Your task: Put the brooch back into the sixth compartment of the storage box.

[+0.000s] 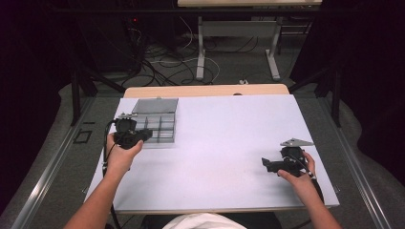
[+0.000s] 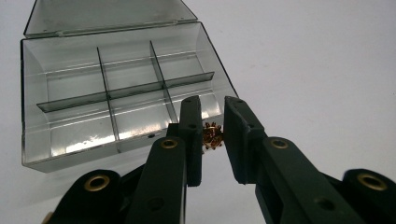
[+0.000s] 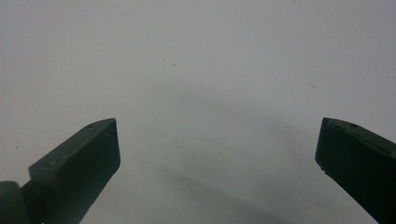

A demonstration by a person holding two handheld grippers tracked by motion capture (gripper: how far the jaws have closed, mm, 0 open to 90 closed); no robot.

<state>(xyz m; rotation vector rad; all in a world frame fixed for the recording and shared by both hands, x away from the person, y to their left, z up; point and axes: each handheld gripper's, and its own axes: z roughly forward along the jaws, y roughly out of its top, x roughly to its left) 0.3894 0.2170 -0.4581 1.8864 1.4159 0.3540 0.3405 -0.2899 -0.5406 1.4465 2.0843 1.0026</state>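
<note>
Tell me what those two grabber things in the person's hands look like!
Both grippers, the left gripper and the right gripper, are black. Each has two flat, blocky fingers with brass-coloured rivets, a black cable, and a grey three-cornered plate on top. The forearms are bare, without sleeves.

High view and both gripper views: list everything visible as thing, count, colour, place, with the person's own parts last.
Clear plastic compartment box: one, see-through grey, lid open, far left of the table, six compartments, all look empty.
Small brass toothed gear: one, gold, between the left gripper's jaws, in front of the box.
White table top: one, white, under everything.
Wooden table edge: one, light wood, behind the white top.
Cables on the floor: several, black and white, beyond the table.
Left gripper: one, black, jaws closed on the gear.
Right gripper: one, black, jaws wide apart, nothing between them, near right of the table.
Forearms: two, entering from the bottom.
</note>
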